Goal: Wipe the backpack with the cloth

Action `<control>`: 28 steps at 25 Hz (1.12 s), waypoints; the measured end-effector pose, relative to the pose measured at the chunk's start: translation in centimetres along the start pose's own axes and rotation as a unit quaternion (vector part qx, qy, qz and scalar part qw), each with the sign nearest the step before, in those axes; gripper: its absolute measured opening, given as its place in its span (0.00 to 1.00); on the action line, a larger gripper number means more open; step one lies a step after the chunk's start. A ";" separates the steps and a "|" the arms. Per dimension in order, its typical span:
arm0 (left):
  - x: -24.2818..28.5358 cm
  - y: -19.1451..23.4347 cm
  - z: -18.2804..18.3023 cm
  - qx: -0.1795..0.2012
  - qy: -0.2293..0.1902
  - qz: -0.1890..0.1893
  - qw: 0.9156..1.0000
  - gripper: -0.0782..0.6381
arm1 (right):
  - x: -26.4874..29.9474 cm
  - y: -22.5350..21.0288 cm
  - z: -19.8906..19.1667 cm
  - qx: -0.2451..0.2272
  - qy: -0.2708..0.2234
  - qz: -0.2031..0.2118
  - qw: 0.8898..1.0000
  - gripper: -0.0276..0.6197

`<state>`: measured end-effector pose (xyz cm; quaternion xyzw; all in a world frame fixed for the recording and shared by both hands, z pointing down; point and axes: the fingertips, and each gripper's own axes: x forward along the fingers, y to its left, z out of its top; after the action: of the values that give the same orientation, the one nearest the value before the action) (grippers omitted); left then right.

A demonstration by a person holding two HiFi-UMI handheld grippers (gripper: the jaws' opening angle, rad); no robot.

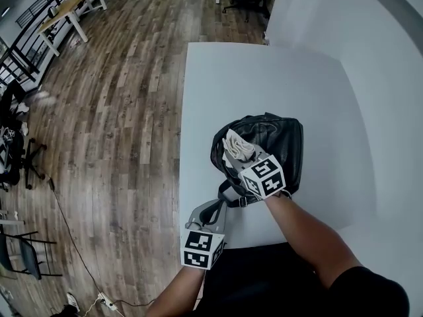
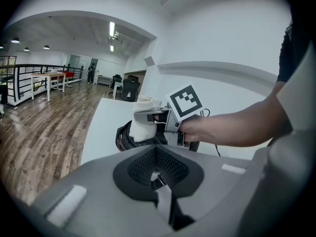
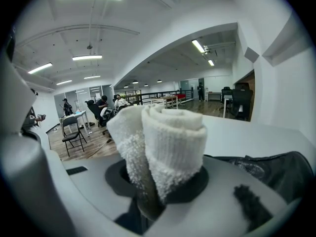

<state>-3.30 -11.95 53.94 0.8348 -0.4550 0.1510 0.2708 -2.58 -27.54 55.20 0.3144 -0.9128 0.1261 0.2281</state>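
Note:
A black backpack (image 1: 281,144) lies on the white table (image 1: 264,78), near the front edge. My right gripper (image 1: 239,157) hovers over the backpack's left part, shut on a rolled white cloth (image 1: 238,147). In the right gripper view the cloth (image 3: 168,142) sticks up between the jaws, with the backpack (image 3: 279,169) just beyond it at the right. My left gripper (image 1: 206,211) is at the table's front left edge, shut on a grey backpack strap (image 2: 164,197) with a buckle. From the left gripper view I also see the cloth (image 2: 143,128) against the backpack (image 2: 124,138).
The table's left edge (image 1: 184,144) drops to a wooden floor (image 1: 112,131). A white wall (image 1: 370,58) borders the table at the right. Office chairs (image 1: 20,164) and a desk (image 1: 69,8) stand far off to the left.

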 end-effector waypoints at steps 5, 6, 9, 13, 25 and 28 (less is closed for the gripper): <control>0.2 -0.3 0.4 0.000 0.000 -0.004 1.000 0.12 | -0.5 0.1 -0.2 -0.003 0.005 0.003 1.000 0.18; 0.3 -0.4 0.5 0.001 -0.002 -0.006 1.000 0.12 | -0.7 0.1 -0.3 -0.002 0.005 0.003 1.000 0.18; 0.5 -0.7 0.4 0.003 0.000 -0.007 1.000 0.12 | -1.1 0.2 -0.6 -0.001 0.005 0.002 1.000 0.18; 0.5 -1.2 0.3 0.005 0.002 -0.010 1.000 0.12 | -1.8 0.4 -0.9 -0.003 0.004 0.001 1.000 0.18; 0.6 -3.5 0.1 0.021 0.001 -0.029 0.999 0.12 | -5.2 0.3 -1.5 -0.001 -0.007 -0.017 1.000 0.18; 0.8 -4.1 0.2 0.025 0.000 -0.034 0.999 0.12 | -6.2 0.1 -1.6 -0.001 -0.012 -0.024 1.000 0.18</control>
<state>0.57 -10.82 52.83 0.8560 -0.4227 0.1534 0.2550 2.24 -23.69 53.46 0.3377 -0.9077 0.1161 0.2204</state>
